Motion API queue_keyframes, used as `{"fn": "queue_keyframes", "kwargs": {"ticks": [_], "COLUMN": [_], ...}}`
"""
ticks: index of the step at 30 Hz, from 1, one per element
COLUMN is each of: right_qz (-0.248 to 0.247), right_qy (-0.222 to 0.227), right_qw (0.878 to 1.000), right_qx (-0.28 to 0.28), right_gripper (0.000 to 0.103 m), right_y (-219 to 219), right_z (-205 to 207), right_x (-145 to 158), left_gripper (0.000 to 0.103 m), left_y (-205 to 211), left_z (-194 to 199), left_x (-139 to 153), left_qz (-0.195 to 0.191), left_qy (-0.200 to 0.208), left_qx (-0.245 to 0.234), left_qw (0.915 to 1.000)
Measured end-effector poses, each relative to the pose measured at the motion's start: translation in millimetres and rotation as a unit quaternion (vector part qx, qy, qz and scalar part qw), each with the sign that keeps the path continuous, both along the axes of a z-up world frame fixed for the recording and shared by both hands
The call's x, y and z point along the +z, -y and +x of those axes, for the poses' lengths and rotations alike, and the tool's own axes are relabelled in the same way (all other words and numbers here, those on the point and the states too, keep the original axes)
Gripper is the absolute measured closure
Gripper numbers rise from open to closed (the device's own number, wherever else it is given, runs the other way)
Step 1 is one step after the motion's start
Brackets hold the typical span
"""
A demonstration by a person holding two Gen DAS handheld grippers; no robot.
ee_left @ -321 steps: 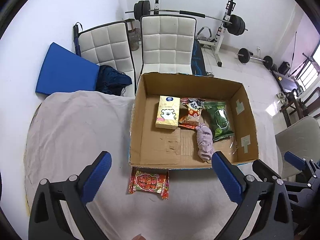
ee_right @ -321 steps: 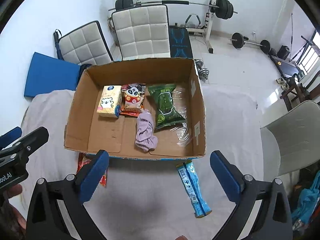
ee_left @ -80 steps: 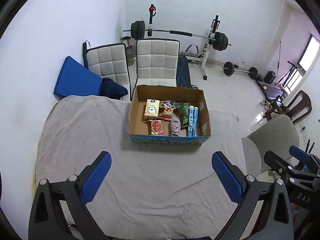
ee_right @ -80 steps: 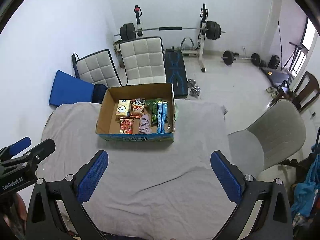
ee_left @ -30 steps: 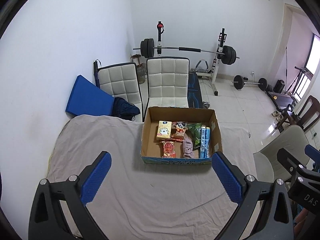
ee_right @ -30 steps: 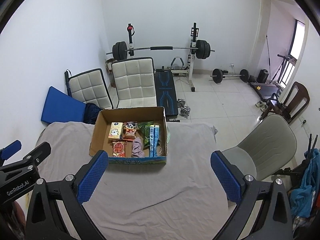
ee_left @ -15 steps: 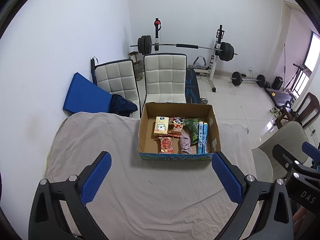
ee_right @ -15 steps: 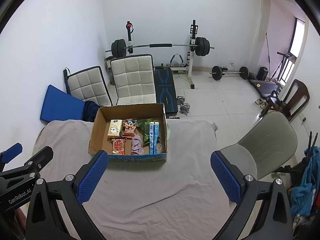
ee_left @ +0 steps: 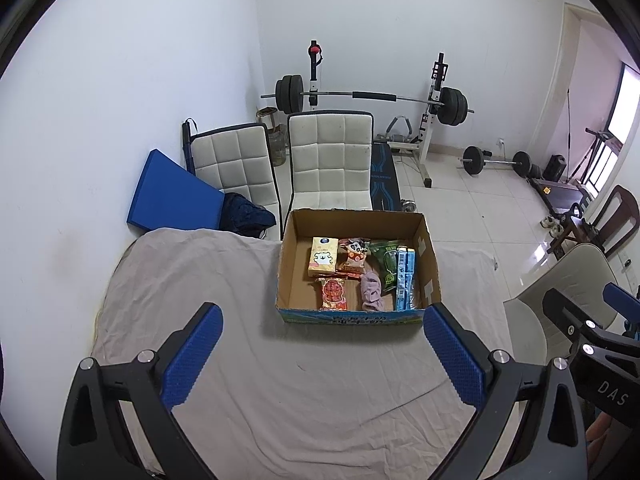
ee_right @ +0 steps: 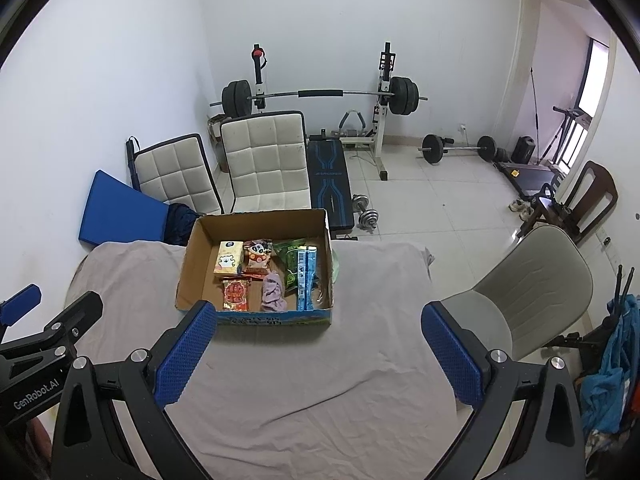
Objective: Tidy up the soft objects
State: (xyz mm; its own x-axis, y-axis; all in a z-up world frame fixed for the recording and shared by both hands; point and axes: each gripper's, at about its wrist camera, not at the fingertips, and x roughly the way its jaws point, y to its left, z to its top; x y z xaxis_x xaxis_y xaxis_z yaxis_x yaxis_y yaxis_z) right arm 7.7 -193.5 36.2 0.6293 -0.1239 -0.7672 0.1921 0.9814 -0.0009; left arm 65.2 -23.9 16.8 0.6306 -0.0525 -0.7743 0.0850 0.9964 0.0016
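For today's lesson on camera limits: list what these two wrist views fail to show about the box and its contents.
- Print on the packets, such as the red snack packet: too small, both views.
- Green packet: partly covered by the blue packet, both views.
- Cardboard box, near corner: hidden by the right claw, right wrist view.

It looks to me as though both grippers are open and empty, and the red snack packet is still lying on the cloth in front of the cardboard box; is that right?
Not quite. The red snack packet lies inside the cardboard box, near its front wall beside the purple cloth, as the left wrist view shows. The rest holds: the left gripper and right gripper are both open and empty.
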Motion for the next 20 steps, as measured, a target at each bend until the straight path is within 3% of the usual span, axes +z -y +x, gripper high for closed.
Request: {"fn": "queue_keyframes", "kwargs": {"ticks": [20], "right_qz": [-0.001], "right_qy": [0.002], "right_qw": [1.0], "right_qx": [-0.004], "right_gripper": [0.0], "right_y": [-1.3], "right_z": [-3.1], "right_x": [-0.3], "left_gripper": [0.0], "left_y": [-2.1], "left_z": [-2.7], "left_x": [9.7], "left_qz": [-0.006], "left_qy": [0.01], "left_qx": [0.002], "left_qw": [0.9999]}}
